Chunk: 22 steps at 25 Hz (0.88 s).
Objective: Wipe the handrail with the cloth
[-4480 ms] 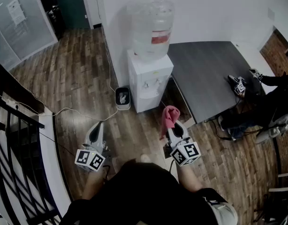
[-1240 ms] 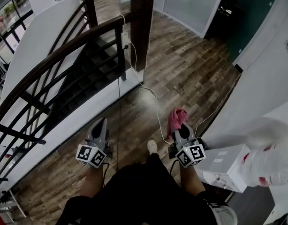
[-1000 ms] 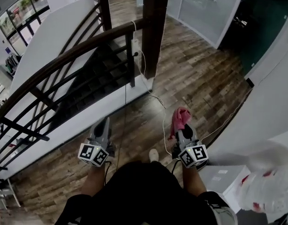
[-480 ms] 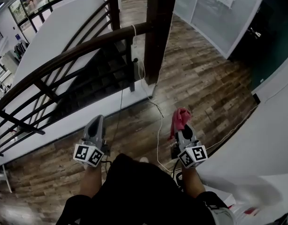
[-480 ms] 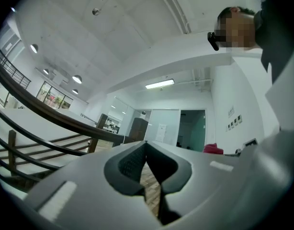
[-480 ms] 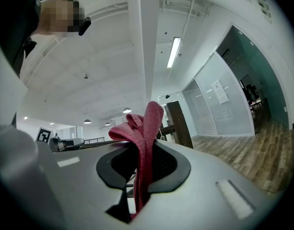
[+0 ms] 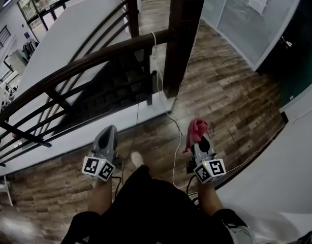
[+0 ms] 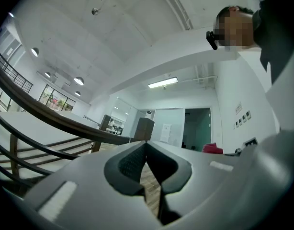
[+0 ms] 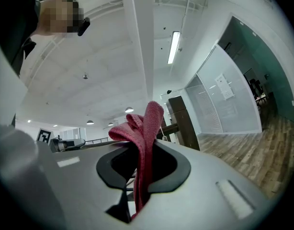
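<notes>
A dark wooden handrail [image 7: 85,64] curves from the left edge up to a thick dark newel post [image 7: 182,39] at the top of a staircase. It also shows in the left gripper view as a dark handrail [image 8: 51,120]. My right gripper [image 7: 197,134] is shut on a red cloth [image 7: 196,129], which sticks up between its jaws as a folded red cloth [image 9: 143,143]. My left gripper [image 7: 107,134] is shut with nothing in it. Both grippers hang over the wooden floor, short of the rail.
A white cable [image 7: 172,131] trails across the floor from the post toward my feet. A white ledge [image 7: 69,141] runs under the black balusters [image 7: 49,98]. A glass partition [image 7: 237,14] and dark green door [image 7: 303,44] stand at the right.
The view has swung from the water dispenser round to the staircase. The handrail and post have drawn nearer. Both grippers keep their hold and pose.
</notes>
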Available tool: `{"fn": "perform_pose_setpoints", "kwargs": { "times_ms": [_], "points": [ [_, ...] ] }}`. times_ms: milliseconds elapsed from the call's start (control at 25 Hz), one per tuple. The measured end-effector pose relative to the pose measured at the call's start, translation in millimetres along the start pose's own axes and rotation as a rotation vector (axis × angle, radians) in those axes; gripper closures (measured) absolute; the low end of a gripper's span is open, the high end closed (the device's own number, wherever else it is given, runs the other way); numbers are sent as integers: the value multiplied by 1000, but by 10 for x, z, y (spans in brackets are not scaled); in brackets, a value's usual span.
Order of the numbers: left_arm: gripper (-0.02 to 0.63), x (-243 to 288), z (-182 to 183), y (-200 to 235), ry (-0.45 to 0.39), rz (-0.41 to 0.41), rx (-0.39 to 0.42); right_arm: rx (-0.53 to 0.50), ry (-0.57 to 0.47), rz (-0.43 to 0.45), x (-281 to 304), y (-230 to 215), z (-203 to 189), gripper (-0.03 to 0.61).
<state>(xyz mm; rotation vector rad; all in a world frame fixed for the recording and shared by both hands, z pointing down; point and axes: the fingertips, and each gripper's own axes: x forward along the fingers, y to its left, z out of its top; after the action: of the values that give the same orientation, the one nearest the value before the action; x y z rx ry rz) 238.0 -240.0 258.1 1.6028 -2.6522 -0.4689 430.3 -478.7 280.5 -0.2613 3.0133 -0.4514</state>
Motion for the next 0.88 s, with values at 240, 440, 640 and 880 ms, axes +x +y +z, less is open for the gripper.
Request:
{"fn": "perform_pose_setpoints", "kwargs": {
  "times_ms": [240, 440, 640, 880],
  "points": [
    [614, 587, 26, 444, -38, -7, -28, -54, -32, 0, 615, -81, 197, 529],
    [614, 956, 218, 749, -67, -48, -5, -88, -67, 11, 1144, -28, 358, 529],
    [614, 1186, 337, 1035, -53, -61, 19, -136, -57, 49, 1777, 15, 464, 529],
    [614, 1265, 351, 1420, -34, -40, 46, -142, -75, 97, 2390, 157, 535, 528]
  ]
}}
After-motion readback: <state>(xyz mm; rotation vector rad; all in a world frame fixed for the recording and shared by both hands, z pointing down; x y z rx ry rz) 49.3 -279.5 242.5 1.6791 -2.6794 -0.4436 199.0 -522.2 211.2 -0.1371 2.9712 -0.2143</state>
